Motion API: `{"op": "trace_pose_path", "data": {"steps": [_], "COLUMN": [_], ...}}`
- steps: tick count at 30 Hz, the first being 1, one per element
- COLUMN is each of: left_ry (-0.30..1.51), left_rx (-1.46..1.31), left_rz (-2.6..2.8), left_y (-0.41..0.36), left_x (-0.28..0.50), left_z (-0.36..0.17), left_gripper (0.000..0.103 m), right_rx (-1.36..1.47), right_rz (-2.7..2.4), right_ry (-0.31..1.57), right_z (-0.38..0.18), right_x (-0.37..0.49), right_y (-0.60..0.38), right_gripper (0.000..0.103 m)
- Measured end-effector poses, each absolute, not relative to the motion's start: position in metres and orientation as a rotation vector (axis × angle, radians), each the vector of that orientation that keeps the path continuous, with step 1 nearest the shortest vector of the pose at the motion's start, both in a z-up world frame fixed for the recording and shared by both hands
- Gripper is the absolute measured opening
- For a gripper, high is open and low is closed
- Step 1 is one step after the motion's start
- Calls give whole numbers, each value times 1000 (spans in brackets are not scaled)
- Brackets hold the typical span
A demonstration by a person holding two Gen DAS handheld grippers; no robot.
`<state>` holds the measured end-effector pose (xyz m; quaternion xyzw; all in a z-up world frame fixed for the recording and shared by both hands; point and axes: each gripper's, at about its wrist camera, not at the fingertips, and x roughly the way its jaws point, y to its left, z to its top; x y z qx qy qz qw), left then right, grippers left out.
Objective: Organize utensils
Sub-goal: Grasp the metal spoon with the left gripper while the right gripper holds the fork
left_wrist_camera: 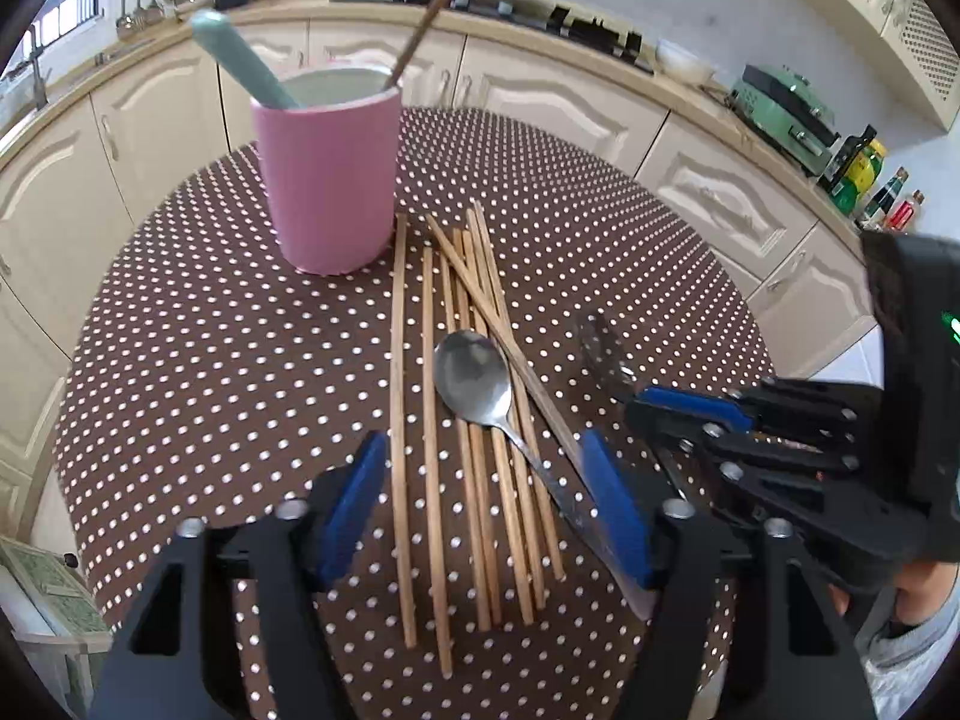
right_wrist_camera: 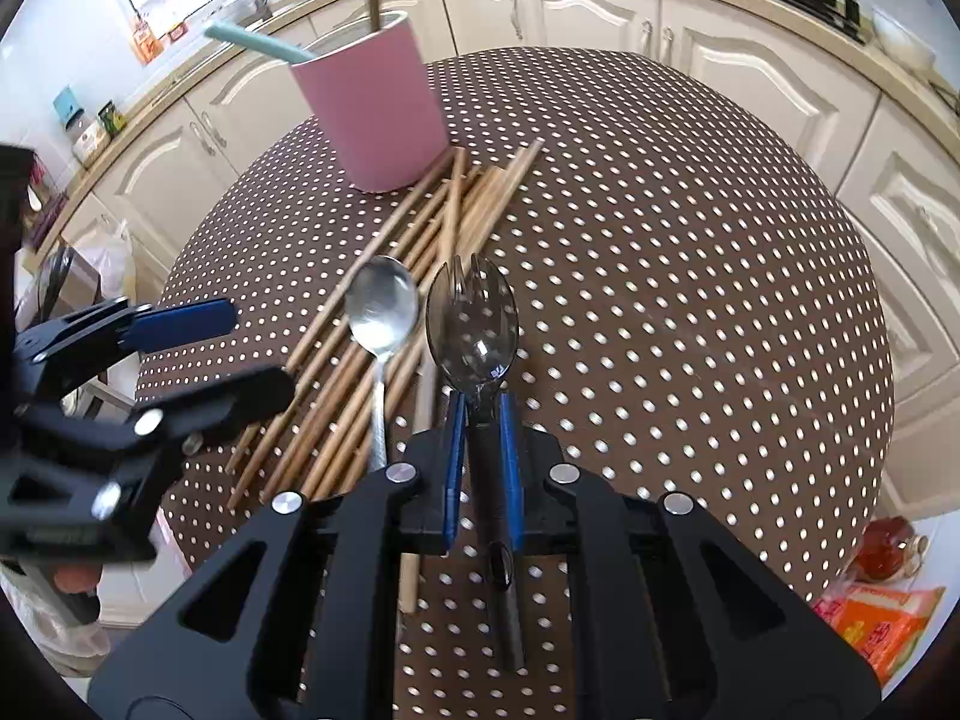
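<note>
A pink cup (left_wrist_camera: 329, 180) (right_wrist_camera: 375, 108) stands on the round dotted table (left_wrist_camera: 180, 360) and holds a teal-handled utensil (left_wrist_camera: 240, 60) and one chopstick (left_wrist_camera: 432, 12). Several wooden chopsticks (left_wrist_camera: 456, 450) (right_wrist_camera: 372, 312) lie in front of it, with a metal spoon (left_wrist_camera: 474, 381) (right_wrist_camera: 383, 312) on top. My left gripper (left_wrist_camera: 480, 510) is open, straddling the chopsticks and the spoon handle. My right gripper (right_wrist_camera: 480, 438) is shut on the handle of a dark plastic spork (right_wrist_camera: 472, 324), held above the table; it also shows in the left wrist view (left_wrist_camera: 690, 414).
Cream kitchen cabinets (left_wrist_camera: 540, 96) and a countertop curve around the table. A green appliance (left_wrist_camera: 780, 114) and bottles (left_wrist_camera: 864, 174) stand on the counter at right. An orange packet (right_wrist_camera: 882, 618) and a red jar (right_wrist_camera: 888, 546) lie below the table edge.
</note>
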<state>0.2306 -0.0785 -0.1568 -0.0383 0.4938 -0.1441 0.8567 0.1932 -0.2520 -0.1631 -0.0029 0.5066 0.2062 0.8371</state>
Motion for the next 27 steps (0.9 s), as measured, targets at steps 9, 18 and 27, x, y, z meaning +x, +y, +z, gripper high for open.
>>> {"op": "trace_pose_path", "data": {"steps": [9,18,27], "left_ry": [1090,1101,1105], "left_rx": [-129,-131,-136], "left_rz": [-242,-256,-260], "left_y": [-77,-86,-90], "left_x": [266,283,289], "left_z": [-172,-181,-190], "left_gripper": [50,35,17], "right_rx": [59,105,121], "right_rz": [460,455,457], "right_ry": [1062,1052,1054], "right_z": [-172,-174,-178], "right_x": [194,206,214], "right_y": [-260,-261,-249], "right_gripper": [12,12,12]}}
